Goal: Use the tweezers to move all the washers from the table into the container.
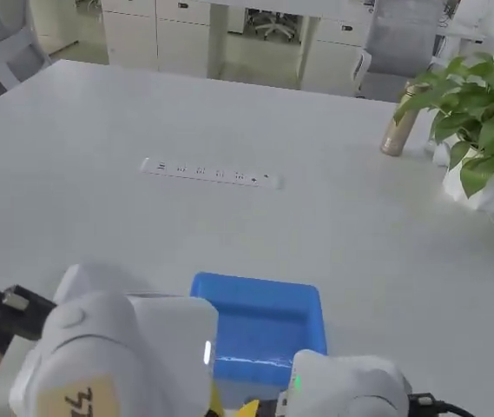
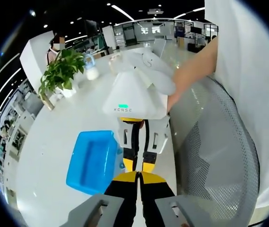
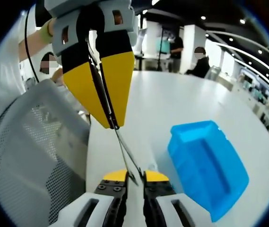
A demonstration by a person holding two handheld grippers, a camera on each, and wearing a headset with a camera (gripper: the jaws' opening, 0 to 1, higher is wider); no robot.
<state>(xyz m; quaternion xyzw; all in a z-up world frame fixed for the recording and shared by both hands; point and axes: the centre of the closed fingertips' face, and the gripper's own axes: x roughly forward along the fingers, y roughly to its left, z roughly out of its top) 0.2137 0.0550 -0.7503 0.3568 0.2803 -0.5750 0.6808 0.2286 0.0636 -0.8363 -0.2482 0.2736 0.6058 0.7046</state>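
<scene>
Over the counter [image 1: 229, 130], near the container [image 3: 205, 161], the tweezers [image 3: 123, 149] are being held clamped in the left claw [image 3: 109, 120], tips between the narrow right claw [image 3: 135, 177] (grip cannot be told), seemingly being readied, a washer needing pinching next.

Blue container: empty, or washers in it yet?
Container looks empty: inside plain blue in both gripper views, no washer visible; tiny ones could escape notice.

smooth, slightly shiny blue plastic container [image 1: 260, 313], matt pale grey worktop [image 1: 229, 226], thin dark metal tweezers [image 3: 124, 152] with a dull sheen, kinda rough open-weave white mesh chair back [image 3: 35, 142]
</scene>
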